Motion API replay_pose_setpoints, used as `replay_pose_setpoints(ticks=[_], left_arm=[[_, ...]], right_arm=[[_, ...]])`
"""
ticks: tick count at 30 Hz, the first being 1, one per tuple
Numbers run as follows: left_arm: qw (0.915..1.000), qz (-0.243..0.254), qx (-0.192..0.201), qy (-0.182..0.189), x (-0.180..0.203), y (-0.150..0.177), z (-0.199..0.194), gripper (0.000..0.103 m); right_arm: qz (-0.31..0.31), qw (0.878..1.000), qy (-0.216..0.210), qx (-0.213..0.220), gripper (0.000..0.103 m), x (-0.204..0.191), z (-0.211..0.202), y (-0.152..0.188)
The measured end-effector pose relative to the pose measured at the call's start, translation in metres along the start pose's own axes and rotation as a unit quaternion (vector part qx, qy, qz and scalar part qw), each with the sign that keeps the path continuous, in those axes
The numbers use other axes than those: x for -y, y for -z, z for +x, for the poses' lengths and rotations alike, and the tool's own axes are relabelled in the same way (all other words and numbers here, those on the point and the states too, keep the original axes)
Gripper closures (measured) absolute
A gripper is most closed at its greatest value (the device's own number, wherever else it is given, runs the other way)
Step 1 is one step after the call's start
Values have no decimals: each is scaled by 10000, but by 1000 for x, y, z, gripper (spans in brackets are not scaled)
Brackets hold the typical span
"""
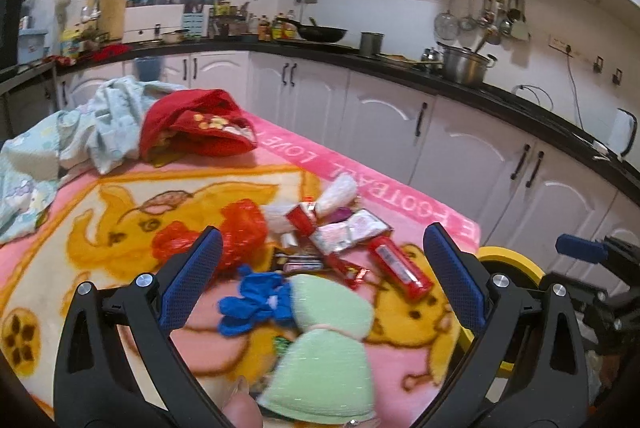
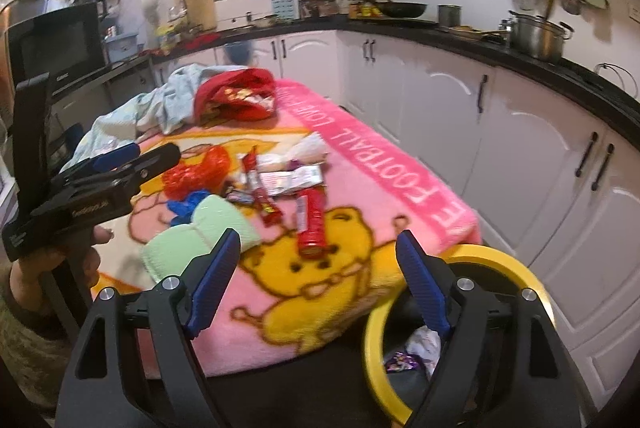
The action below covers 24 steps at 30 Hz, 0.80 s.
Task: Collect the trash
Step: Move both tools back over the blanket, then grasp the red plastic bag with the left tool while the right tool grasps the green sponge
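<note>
Trash lies in a heap on a pink cartoon blanket (image 1: 120, 228): a red plastic bag (image 1: 240, 232), a blue glove (image 1: 256, 302), red snack wrappers (image 1: 400, 268) and a white wrapper (image 1: 352, 230). A light green cloth (image 1: 324, 352) lies nearest me. My left gripper (image 1: 320, 248) is open and empty, above the heap. My right gripper (image 2: 318, 248) is open and empty, near the blanket's front corner, over a yellow-rimmed bin (image 2: 472, 256) with wrappers (image 2: 408, 356) inside. The same red wrapper (image 2: 310, 220) and the left gripper (image 2: 156, 155) show in the right wrist view.
A red garment (image 1: 196, 123) and a pale blue cloth (image 1: 92, 131) lie at the blanket's far end. White cabinets (image 1: 460, 147) with a black counter run along the right. A pot (image 1: 464, 65) and a wok (image 1: 320, 33) stand on the counter.
</note>
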State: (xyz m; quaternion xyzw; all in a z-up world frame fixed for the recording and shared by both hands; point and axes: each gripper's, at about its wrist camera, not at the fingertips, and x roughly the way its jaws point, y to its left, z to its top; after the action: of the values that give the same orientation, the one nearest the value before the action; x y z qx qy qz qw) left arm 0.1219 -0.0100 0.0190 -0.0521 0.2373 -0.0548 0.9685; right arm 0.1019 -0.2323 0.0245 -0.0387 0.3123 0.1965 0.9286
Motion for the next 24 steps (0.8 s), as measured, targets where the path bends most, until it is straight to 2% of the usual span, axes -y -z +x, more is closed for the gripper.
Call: replay_pose_setpoints(ticks=[15,24], left_arm=[[9967,-411,-97,-694,-78,-8,11,11],[9932,-771,-408,-776,-116,-3,37,11]], right_arm=[[82,9965,-644,-521,19,-66,53,-6],[588,9891,-864,-1035,19,-92,95,-1]])
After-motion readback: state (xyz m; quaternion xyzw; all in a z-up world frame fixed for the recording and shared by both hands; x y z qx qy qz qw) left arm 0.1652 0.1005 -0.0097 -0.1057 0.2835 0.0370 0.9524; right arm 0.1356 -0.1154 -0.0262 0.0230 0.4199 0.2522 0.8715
